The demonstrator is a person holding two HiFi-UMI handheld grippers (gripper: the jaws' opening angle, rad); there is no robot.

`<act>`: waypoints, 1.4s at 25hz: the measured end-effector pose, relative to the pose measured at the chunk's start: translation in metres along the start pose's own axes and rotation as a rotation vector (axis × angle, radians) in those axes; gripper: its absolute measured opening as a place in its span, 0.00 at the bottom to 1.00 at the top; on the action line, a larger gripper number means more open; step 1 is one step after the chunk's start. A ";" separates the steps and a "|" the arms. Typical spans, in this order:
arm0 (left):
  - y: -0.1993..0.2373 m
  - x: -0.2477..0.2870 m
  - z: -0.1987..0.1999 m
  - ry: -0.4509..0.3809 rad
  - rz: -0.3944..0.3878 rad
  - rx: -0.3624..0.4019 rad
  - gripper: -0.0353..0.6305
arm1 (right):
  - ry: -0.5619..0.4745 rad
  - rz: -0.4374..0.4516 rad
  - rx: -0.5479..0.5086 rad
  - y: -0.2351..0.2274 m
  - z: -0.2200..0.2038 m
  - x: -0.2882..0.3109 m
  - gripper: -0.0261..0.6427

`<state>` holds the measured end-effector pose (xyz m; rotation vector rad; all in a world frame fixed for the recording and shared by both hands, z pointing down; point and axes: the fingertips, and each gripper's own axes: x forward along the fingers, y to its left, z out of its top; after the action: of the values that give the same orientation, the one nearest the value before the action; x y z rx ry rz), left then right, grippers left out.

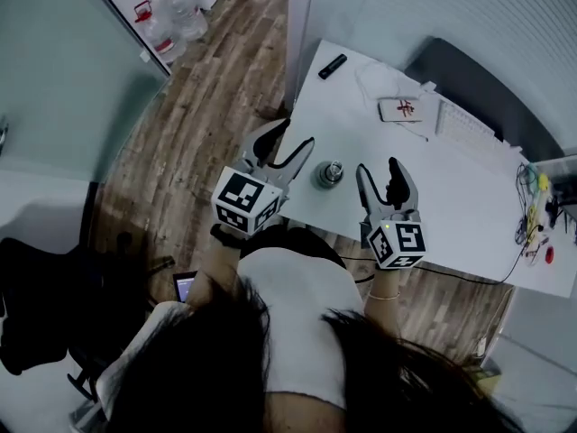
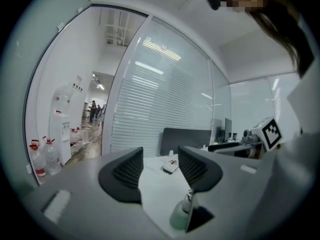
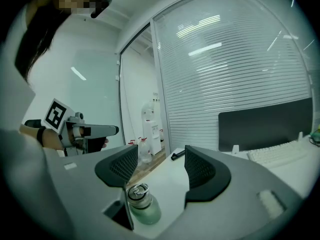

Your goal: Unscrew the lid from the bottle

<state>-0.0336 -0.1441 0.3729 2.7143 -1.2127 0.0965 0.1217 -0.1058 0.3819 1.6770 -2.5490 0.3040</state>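
The bottle (image 1: 329, 173) stands upright near the desk's (image 1: 451, 197) front edge, between the two grippers and touched by neither. Its lid (image 3: 136, 191) is on, so the unscrewing looks not yet started. The left gripper (image 2: 160, 168) has its jaws apart with nothing between them. The right gripper (image 3: 161, 165) is likewise open and empty. Still to do, it seems: grip the body with one gripper, clamp the lid with the other, and twist it off.

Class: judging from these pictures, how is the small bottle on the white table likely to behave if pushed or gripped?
The bottle stands upright and unheld, so a push near its lid would probably tip it. Its round, smooth-looking body may slip in a grip and roll once down.
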 end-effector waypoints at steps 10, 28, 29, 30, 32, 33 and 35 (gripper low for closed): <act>-0.021 0.016 -0.011 0.016 -0.179 0.000 0.43 | -0.005 -0.075 0.059 0.000 -0.010 -0.012 0.44; -0.059 0.018 -0.111 0.198 -0.410 0.028 0.54 | 0.039 -0.003 0.134 0.022 -0.055 0.004 0.44; -0.061 0.018 -0.117 0.210 -0.424 0.039 0.55 | 0.042 0.007 0.135 0.024 -0.058 0.005 0.44; -0.064 0.019 -0.122 0.222 -0.440 0.047 0.55 | 0.046 0.018 0.136 0.027 -0.060 0.007 0.44; -0.069 0.019 -0.135 0.242 -0.468 0.059 0.57 | 0.054 0.040 0.137 0.031 -0.066 0.010 0.44; -0.071 0.020 -0.141 0.251 -0.481 0.067 0.58 | 0.058 0.050 0.137 0.032 -0.068 0.011 0.44; -0.074 0.022 -0.154 0.271 -0.507 0.084 0.59 | 0.065 0.069 0.136 0.035 -0.073 0.015 0.44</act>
<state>0.0370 -0.0843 0.5179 2.8650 -0.4408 0.4378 0.0805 -0.0908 0.4519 1.5951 -2.5956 0.5394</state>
